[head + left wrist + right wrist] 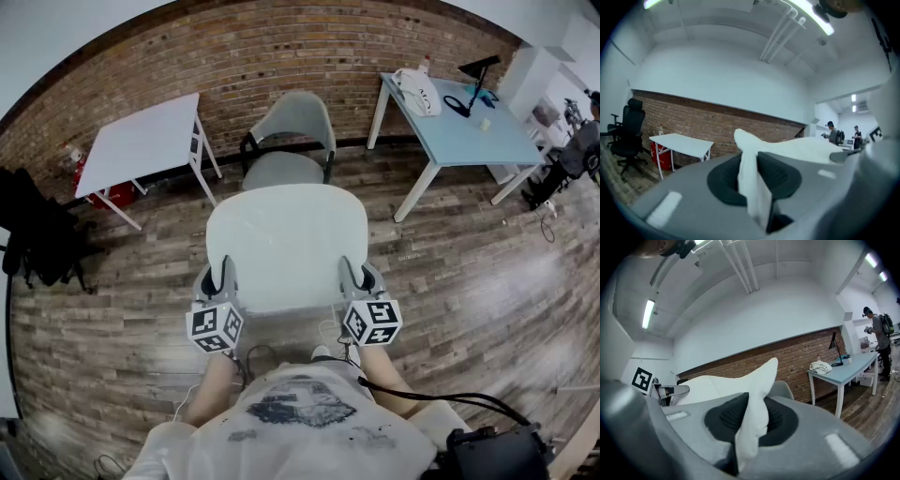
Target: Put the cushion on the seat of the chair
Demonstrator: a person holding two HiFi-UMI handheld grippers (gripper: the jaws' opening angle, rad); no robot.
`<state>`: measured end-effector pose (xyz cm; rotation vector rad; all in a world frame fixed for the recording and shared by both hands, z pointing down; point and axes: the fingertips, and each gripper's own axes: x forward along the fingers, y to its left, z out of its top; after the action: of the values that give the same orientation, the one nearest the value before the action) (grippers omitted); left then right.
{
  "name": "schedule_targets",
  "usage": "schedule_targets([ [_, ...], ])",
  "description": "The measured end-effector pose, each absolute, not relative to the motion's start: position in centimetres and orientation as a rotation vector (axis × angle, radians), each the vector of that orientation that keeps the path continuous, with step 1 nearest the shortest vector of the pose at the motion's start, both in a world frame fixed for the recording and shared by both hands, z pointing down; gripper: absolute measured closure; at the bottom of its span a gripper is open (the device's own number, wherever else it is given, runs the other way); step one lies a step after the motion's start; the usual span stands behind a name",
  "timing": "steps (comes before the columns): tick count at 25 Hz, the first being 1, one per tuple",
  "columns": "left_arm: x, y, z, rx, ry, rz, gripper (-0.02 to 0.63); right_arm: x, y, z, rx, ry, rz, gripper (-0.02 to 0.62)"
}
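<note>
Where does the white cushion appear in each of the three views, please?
Head view: cushion at centre, below the chair.
Left gripper view: cushion lower centre, stretching right.
Right gripper view: cushion lower centre, stretching left.
Shared landmark: the brick wall behind it.

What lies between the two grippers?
The white cushion spans that gap; the left gripper and right gripper each clamp its near edge, as the head view shows.

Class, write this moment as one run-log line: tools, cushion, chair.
left tool: shut on cushion corner | right tool: shut on cushion corner | cushion: held short of chair | seat: bare
</note>
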<state>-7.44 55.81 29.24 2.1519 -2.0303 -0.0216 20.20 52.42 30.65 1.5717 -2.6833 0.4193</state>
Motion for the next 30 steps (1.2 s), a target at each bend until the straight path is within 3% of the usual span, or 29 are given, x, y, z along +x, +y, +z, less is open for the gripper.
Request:
schedule_targets([
  [18, -2.5, 50.7, 31.1, 2.090, -2.073, 0.006, 0.543, 25.0, 45.8, 32.4, 1.500, -2.700, 0.473, 0.540],
  [30, -6.5, 42.6, 32.5, 2.094, -2.024, 0.019, 0.543, 21.0, 38.6, 33.7, 1.522, -2.655, 0.497, 0.540],
])
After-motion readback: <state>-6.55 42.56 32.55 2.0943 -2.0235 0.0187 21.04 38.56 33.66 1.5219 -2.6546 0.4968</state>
